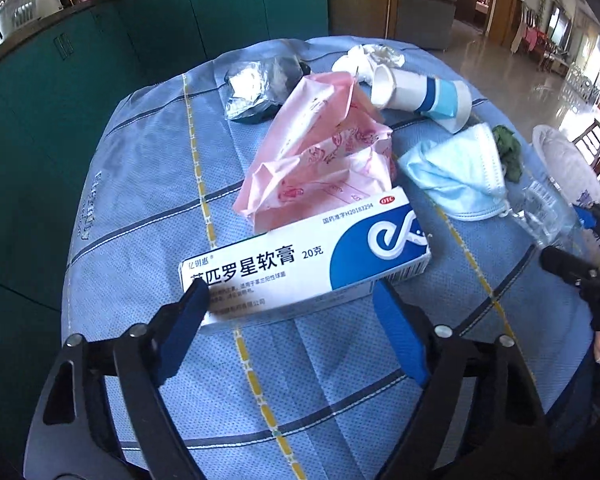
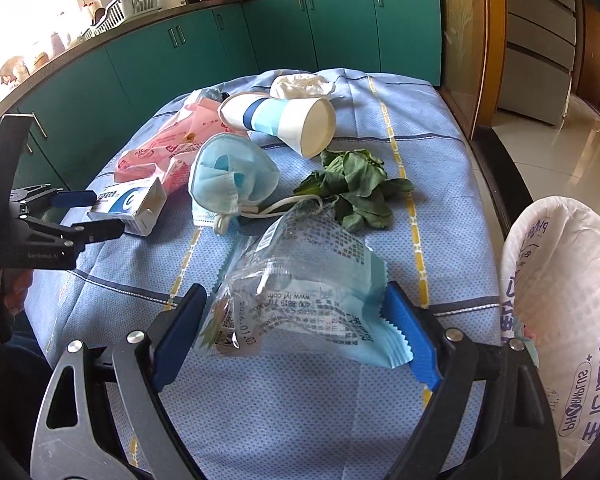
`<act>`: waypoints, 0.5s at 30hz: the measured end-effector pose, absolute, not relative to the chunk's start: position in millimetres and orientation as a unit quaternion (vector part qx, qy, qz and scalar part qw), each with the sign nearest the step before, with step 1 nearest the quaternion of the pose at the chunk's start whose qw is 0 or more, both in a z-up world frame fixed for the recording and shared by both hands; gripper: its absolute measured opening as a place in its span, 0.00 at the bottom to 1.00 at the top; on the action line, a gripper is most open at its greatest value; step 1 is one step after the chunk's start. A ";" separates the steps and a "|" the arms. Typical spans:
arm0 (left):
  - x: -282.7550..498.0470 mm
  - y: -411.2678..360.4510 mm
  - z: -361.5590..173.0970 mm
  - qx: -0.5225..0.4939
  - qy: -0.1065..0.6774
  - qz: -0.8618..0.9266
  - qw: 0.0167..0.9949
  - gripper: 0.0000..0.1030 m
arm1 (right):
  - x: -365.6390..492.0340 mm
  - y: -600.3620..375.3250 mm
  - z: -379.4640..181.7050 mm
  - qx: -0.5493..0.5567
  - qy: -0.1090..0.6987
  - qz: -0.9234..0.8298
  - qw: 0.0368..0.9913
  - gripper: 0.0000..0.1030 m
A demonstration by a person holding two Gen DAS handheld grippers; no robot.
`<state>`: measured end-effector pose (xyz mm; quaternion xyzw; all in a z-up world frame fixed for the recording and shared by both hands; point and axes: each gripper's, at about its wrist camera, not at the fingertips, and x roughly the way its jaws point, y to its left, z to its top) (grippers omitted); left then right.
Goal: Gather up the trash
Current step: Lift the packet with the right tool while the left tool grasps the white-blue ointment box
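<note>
Trash lies spread on the blue cloth (image 1: 148, 208) of a table, and each gripper stands at one piece. The left gripper (image 1: 290, 300) is released, its blue pads on either side of the near long edge of the medicine box (image 1: 300, 264), which lies flat on the cloth just in front of the pink wrapper (image 1: 320, 152). I judge the pads are at the box but not yet pressing it. The right gripper (image 2: 296, 304) is also wide apart, around the clear snack wrapper (image 2: 300, 280), which lies between its pads; whether they touch the film I cannot tell.

To do this step well, I think each gripper should go a little lower and further forward, so the pads take the middle of the thing and not only the edge. The box is stiff and should hold with a light squeeze. The film is thin and slippery, so it is better to gather a fold of it. The white bag (image 2: 560, 312) at the right looks like the place for the trash.

Count of the things: one medicine box, one pink wrapper, one clear snack wrapper, one face mask (image 2: 232, 184), one paper cup (image 2: 284, 120), one bunch of green leaves (image 2: 356, 184), one crumpled white tissue (image 2: 300, 84), one silver and black crumpled packet (image 1: 252, 88).
</note>
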<state>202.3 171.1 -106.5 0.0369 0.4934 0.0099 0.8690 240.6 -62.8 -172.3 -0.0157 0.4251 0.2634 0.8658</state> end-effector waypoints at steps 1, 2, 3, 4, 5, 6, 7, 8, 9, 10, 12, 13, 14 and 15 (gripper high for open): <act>200.4 172.6 -103.5 0.027 0.491 -0.004 0.871 0.78 | 240.7 -62.5 -172.5 -0.016 0.426 0.263 0.866 0.84; 197.5 173.8 -100.6 0.012 0.489 -0.027 0.872 0.78 | 240.8 -62.6 -172.9 -0.016 0.426 0.263 0.865 0.84; 195.6 171.5 -98.2 0.002 0.488 -0.052 0.871 0.78 | 241.0 -62.8 -173.4 -0.016 0.427 0.263 0.865 0.84; 192.7 169.5 -95.8 0.000 0.484 -0.074 0.872 0.78 | 241.1 -63.2 -173.8 -0.016 0.427 0.262 0.865 0.84; 189.8 168.0 -92.1 0.005 0.476 -0.085 0.875 0.78 | 241.5 -63.6 -174.3 -0.016 0.428 0.261 0.865 0.84; 186.6 166.8 -87.3 0.014 0.463 -0.094 0.881 0.79 | 241.6 -64.1 -174.5 -0.015 0.428 0.261 0.865 0.84; 188.1 165.7 -84.3 0.022 0.453 -0.099 0.886 0.84 | 242.3 -65.0 -174.7 -0.014 0.429 0.260 0.865 0.84; 188.1 164.2 -80.8 0.031 0.443 -0.099 0.891 0.87 | 242.9 -65.7 -174.8 -0.012 0.430 0.259 0.865 0.84; 191.9 165.0 -78.2 0.048 0.432 -0.095 0.896 0.91 | 243.7 -66.7 -174.8 -0.009 0.430 0.259 0.865 0.85; 196.7 166.3 -77.2 0.061 0.427 -0.094 0.897 0.92 | 244.3 -67.1 -175.0 -0.008 0.431 0.258 0.865 0.85; 209.1 171.9 -80.9 0.071 0.433 -0.087 0.894 0.93 | 245.6 -67.8 -175.9 -0.004 0.433 0.256 0.864 0.85; 216.1 178.7 -85.4 0.058 0.442 -0.084 0.891 0.93 | 246.3 -67.6 -176.8 -0.003 0.435 0.256 0.863 0.85; 221.9 185.1 -89.5 0.042 0.454 -0.086 0.886 0.93 | 246.3 -67.0 -177.4 -0.003 0.436 0.256 0.863 0.85; 225.5 190.4 -94.8 0.019 0.470 -0.098 0.877 0.93 | 246.3 -66.3 -177.9 -0.004 0.437 0.256 0.862 0.85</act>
